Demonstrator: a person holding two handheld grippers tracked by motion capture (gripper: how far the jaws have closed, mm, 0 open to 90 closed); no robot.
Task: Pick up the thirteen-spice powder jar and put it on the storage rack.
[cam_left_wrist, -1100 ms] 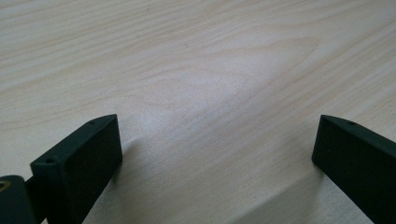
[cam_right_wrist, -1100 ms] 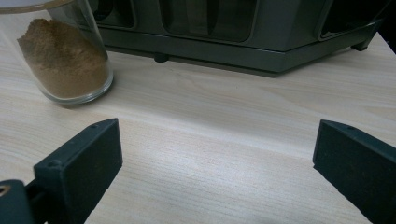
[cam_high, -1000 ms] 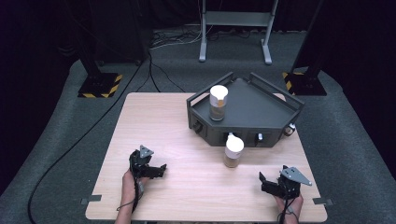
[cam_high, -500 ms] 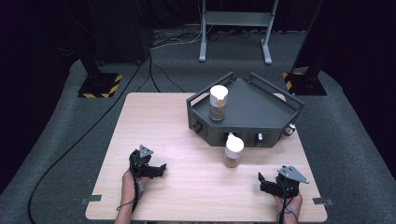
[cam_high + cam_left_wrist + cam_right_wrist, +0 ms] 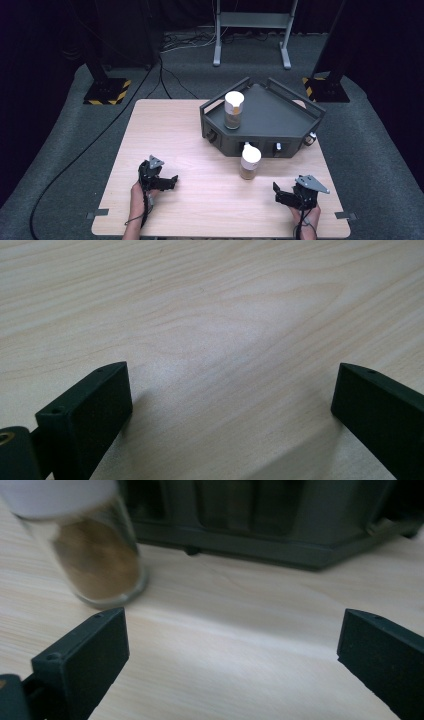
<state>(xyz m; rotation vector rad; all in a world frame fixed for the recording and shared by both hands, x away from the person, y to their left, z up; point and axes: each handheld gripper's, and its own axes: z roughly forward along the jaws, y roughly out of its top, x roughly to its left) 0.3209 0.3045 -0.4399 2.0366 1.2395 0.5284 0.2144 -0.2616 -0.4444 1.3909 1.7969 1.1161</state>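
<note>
Near the front edge of the desk [image 5: 165, 125], both hand-held grippers rest low over the wood with nothing between their jaws. On the left, the left hand-held gripper [image 5: 169, 182] has its jaws spread wide; in the left gripper view [image 5: 227, 405] they frame bare wood grain and hold nothing. On the right, the right hand-held gripper [image 5: 281, 195] is just as wide apart and empty, its jaws pointing left and slightly far.

A jar [image 5: 249, 161] with a white lid and brown contents stands upright on the desk, left of and farther than the right hand-held gripper, apart from it. In the right gripper view [image 5: 232, 645] the jar [image 5: 95, 555] shows blurred just beyond the left jaw, not touching it. It stands just in front of the tray [image 5: 290, 120], a dark angular one with raised rails at the far right of the desk. A second jar [image 5: 233, 109] stands upright on the tray's left part.

Grey carpet surrounds the desk, with dark curtains, a cable and a metal stand beyond.
</note>
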